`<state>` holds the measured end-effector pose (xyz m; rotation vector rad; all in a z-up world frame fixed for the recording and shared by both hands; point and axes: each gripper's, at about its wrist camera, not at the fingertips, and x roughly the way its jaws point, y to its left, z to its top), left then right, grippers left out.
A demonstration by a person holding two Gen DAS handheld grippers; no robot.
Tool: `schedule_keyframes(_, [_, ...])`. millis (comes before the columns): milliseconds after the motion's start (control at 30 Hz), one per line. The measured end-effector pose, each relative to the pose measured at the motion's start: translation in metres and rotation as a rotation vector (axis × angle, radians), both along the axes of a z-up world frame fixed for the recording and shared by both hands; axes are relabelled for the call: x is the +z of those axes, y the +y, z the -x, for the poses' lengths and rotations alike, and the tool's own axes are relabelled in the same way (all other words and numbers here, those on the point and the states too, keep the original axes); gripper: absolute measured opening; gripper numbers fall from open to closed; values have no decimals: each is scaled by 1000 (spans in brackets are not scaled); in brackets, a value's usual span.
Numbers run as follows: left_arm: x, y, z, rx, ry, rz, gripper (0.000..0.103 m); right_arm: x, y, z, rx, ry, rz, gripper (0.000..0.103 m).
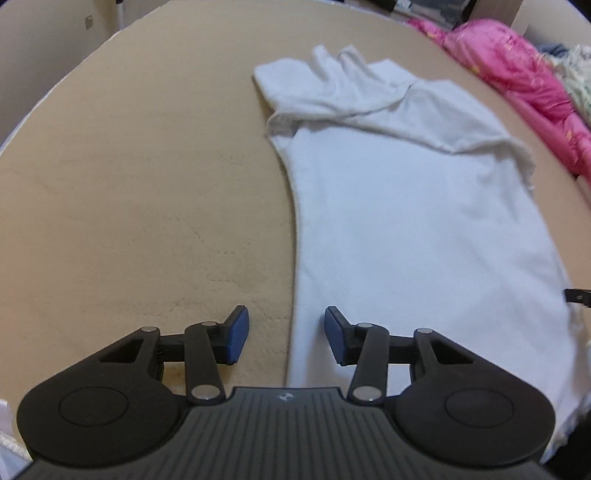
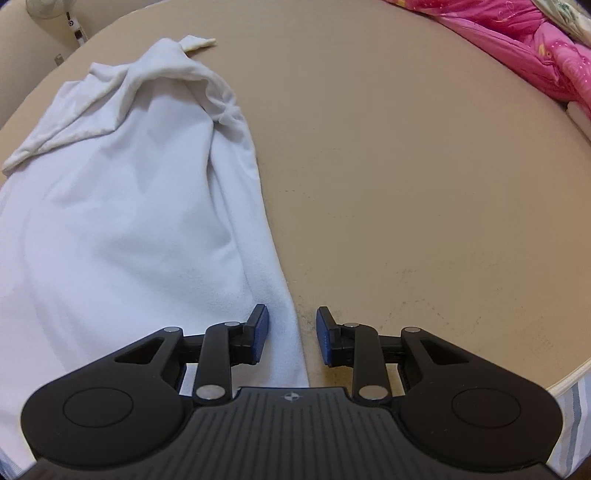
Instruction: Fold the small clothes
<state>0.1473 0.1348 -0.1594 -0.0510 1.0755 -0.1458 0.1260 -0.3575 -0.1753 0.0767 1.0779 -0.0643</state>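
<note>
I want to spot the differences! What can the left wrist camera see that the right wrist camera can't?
Only the left view shows the shirt's left edge and the open left gripper. Only the right view shows the fan and the open right gripper over the shirt's right edge. Both show the white shirt, tan bed and pink blanket.

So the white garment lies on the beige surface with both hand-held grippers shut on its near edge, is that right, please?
Not quite: neither is shut. The left hand-held gripper and right hand-held gripper stand open astride the edges of the white garment, lying on the beige surface, per both wrist views.
</note>
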Motion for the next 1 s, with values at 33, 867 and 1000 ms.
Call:
schedule_keyframes(33, [-3, -1, -1, 3, -5, -2, 47, 0, 1, 2, 10, -4, 8, 29])
schedule_keyframes(867, [50, 25, 40, -61, -39, 100, 42, 38, -22, 48, 84, -121, -92, 20])
schedule_keyframes(1000, [31, 20, 46, -210, 96, 78, 54, 23, -28, 38, 93, -16, -119, 24])
